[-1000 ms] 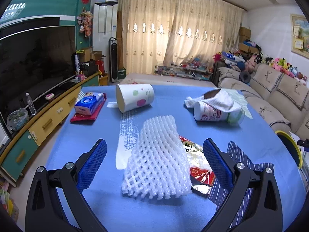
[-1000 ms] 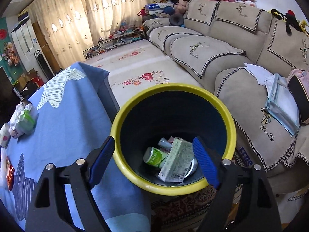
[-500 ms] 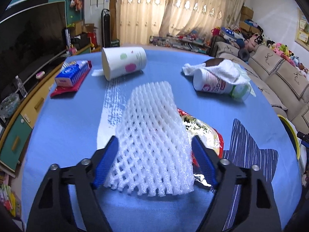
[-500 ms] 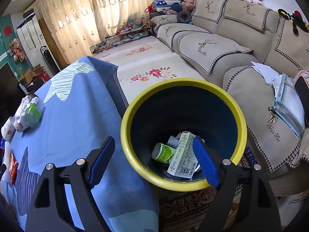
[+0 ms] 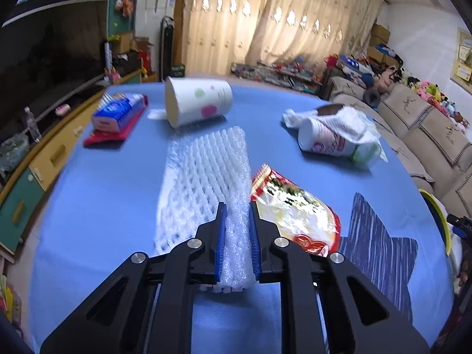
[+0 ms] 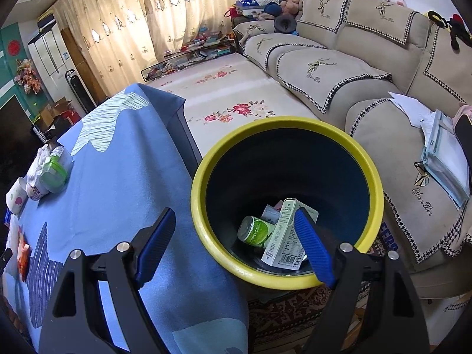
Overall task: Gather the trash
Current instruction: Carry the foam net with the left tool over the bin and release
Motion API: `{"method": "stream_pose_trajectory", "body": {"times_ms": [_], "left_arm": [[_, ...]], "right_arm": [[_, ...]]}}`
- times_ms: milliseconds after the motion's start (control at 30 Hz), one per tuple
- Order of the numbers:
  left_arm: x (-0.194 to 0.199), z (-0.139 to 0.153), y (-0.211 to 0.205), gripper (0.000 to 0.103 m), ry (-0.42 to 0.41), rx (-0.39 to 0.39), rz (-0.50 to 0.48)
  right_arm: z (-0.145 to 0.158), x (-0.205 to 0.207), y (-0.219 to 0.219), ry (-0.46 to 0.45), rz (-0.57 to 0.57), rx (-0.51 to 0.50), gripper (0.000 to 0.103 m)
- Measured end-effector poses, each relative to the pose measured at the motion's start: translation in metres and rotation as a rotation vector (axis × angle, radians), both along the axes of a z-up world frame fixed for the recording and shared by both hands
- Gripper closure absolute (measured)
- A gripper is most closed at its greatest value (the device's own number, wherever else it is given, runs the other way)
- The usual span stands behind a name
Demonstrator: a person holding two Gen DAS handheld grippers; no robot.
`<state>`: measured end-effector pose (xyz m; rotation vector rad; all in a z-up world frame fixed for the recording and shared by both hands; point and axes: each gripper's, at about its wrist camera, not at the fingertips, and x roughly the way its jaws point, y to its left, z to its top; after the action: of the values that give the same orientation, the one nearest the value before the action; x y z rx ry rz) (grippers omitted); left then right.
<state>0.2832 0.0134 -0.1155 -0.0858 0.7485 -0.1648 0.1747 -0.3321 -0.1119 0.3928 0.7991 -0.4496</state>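
My left gripper (image 5: 237, 206) is shut on the near right edge of a white foam net sleeve (image 5: 203, 177) that lies on the blue tablecloth (image 5: 100, 188). A red and silver snack wrapper (image 5: 292, 215) lies right beside the sleeve. A tipped paper cup (image 5: 197, 100) and a cup under a white tissue (image 5: 333, 132) lie farther back. My right gripper (image 6: 233, 218) is open and empty above the near rim of the yellow-rimmed bin (image 6: 203, 177), which holds a green can (image 6: 256, 231) and a carton (image 6: 284, 236).
A blue tissue pack on a red cloth (image 5: 118, 115) lies at the table's far left. A TV cabinet (image 5: 35, 159) runs along the left. A beige sofa (image 6: 368, 67) stands behind the bin. The tablecloth (image 6: 124, 162) hangs over the table edge beside the bin.
My left gripper has moved forward and closed on the foam net sleeve, squeezing its edge. My right gripper has drifted left, so the bin now sits further right in its view.
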Motion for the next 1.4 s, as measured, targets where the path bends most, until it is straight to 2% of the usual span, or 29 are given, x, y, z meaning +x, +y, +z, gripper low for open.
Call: {"method": "stream_pose_trajectory", "body": {"times_ms": [100,267,533,800,967,1167,1400], "left_arm": [[-0.005,0.007,0.004,0.089,-0.037,0.018,0.026],[-0.011,0.017,0.002,0.089,-0.045,0.000,0.010],[-0.032,0.047,-0.043,0.089,-0.060,-0.031,-0.121],[-0.037,0.066,-0.138,0.089,-0.052,-0.030,-0.317],[-0.039,0.071,-0.215,0.089,-0.050,-0.013,-0.450],[-0.044,0.069,-0.310,0.089,-0.027,0.015,-0.599],[-0.048,0.055,-0.411,0.089,0.022,0.040,-0.761]], "right_arm": [[0.004,-0.002,0.000,-0.009,-0.001,0.001,0.025],[0.014,-0.008,-0.001,-0.033,0.001,-0.005,0.025],[0.026,-0.024,-0.013,-0.070,-0.011,-0.002,0.025],[0.021,-0.046,-0.044,-0.085,-0.051,0.012,0.025],[0.013,-0.062,-0.068,-0.087,-0.079,0.026,0.025],[0.008,-0.084,-0.096,-0.095,-0.128,0.036,0.025],[0.007,-0.096,-0.112,-0.108,-0.135,0.030,0.024]]}}
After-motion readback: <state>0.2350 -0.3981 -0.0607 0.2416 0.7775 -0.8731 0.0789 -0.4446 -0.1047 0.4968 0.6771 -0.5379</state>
